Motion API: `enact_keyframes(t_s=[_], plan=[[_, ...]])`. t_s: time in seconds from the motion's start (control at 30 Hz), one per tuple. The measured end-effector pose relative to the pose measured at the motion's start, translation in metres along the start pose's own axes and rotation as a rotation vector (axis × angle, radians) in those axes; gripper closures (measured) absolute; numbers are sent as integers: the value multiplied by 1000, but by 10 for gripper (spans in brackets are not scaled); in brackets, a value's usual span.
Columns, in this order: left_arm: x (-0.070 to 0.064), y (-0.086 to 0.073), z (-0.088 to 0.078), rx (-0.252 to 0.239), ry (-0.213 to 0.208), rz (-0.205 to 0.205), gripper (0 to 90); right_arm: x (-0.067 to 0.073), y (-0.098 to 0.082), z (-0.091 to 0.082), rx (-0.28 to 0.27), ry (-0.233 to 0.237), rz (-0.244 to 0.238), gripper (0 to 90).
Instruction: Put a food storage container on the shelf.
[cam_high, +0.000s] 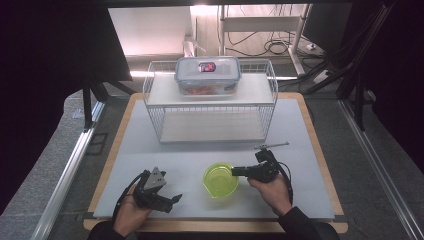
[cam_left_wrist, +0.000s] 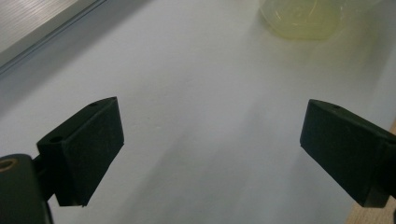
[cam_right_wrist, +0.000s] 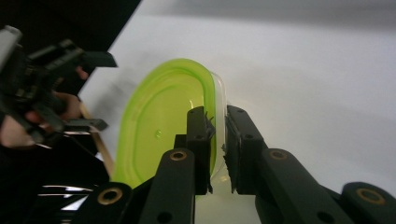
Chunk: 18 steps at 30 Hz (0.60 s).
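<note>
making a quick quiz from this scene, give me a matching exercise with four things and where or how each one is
Things:
1. green bowl
2. lidded food box
3. left tongs
4. wire rack

States:
A. stands at the far end of the white mat
B. open, nothing between the jaws
C. rim pinched by the right tongs
D. sits on the rack's top shelf

Pairs: 1-C, 2-D, 3-B, 4-A

- We hold our right gripper (cam_right_wrist: 217, 140) with its jaws pinched nearly together, a thin rim caught between them.
- Our left gripper (cam_left_wrist: 210, 154) rests low, its jaws spread wide, nothing between.
</note>
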<state>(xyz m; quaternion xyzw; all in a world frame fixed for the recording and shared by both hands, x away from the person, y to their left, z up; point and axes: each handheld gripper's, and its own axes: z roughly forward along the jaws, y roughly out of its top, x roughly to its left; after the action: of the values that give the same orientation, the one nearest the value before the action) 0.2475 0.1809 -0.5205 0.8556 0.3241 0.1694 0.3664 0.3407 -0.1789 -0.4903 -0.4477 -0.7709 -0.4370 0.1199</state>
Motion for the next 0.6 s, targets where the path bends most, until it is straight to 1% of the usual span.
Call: enact_keyframes(t_s=[0.17,0.23,0.27,0.33,0.37,0.4,0.47,0.53,0.6], plan=[[0,0,0,1,0,2,61,0,2,-2,-11,43,15,821],[0,0,0,1,0,2,61,-2,4,-2,-1,43,14,815],[0,0,0,2,-1,2,61,-2,4,-1,1,19,3,807],[0,0,1,2,-1,2,61,-3,3,1,1,-47,-28,783],[0,0,1,2,-1,2,61,-5,2,2,1,-58,-28,768],[0,0,1,2,-1,1,61,-5,2,2,-1,-71,-27,721],[0,0,1,2,-1,1,61,-4,2,1,-5,-105,-43,651],[0,0,1,3,-2,1,61,0,1,-2,-11,-128,-55,634],[0,0,1,3,-2,2,61,3,0,-3,-11,-136,-61,634]])
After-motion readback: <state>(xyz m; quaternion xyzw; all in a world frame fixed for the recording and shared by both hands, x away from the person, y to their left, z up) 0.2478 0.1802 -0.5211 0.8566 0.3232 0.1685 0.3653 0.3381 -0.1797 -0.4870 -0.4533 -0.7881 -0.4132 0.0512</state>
